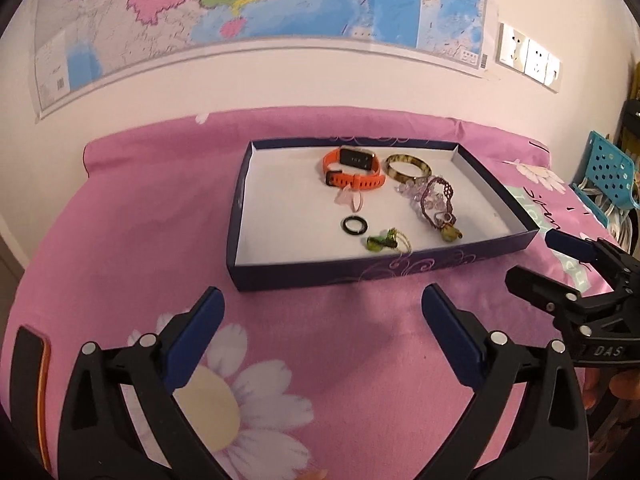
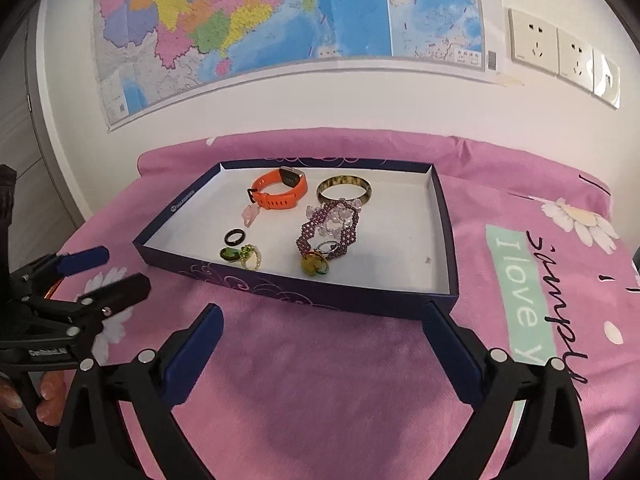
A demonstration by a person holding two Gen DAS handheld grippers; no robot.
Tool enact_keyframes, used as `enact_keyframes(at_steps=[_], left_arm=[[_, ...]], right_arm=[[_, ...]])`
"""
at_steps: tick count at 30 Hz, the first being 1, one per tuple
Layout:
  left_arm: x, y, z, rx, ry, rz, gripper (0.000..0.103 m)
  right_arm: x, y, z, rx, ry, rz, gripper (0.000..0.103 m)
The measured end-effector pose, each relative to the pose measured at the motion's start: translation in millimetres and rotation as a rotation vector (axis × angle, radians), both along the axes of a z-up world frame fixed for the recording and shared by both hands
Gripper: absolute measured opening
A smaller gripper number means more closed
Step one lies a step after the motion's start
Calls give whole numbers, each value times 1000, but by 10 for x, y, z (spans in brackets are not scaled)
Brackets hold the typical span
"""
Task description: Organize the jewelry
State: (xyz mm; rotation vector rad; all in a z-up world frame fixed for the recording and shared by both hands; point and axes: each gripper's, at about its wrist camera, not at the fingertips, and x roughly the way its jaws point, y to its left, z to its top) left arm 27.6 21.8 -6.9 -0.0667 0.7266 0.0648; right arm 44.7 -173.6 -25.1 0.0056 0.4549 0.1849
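Observation:
A shallow dark blue box with a white floor sits on the pink sheet. In it lie an orange smartwatch, a mottled bangle, a purple beaded bracelet, a black ring, green bead pieces, a pink charm and a yellow-green ring. My left gripper is open and empty in front of the box. My right gripper is open and empty at the box's near edge.
The bed is covered by a pink flowered sheet against a wall with a map and sockets. A blue perforated basket stands at the right. An orange-edged dark object lies at the left.

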Motion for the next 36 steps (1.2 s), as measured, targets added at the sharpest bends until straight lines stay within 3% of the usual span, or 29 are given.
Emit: enact_keyframes(at_steps=[12,27,36], left_arm=[[-78,43,4,7,12,47,97],[-120,-10,24,41,15,54,97],[-115,-21,-28,21,36,43,97]], right_arm=[[-103,72,-25,-7,-6,11,96],[-150,139,-34,-13,-13,54,96],[-190,119,-7,-8,-29,30,96]])
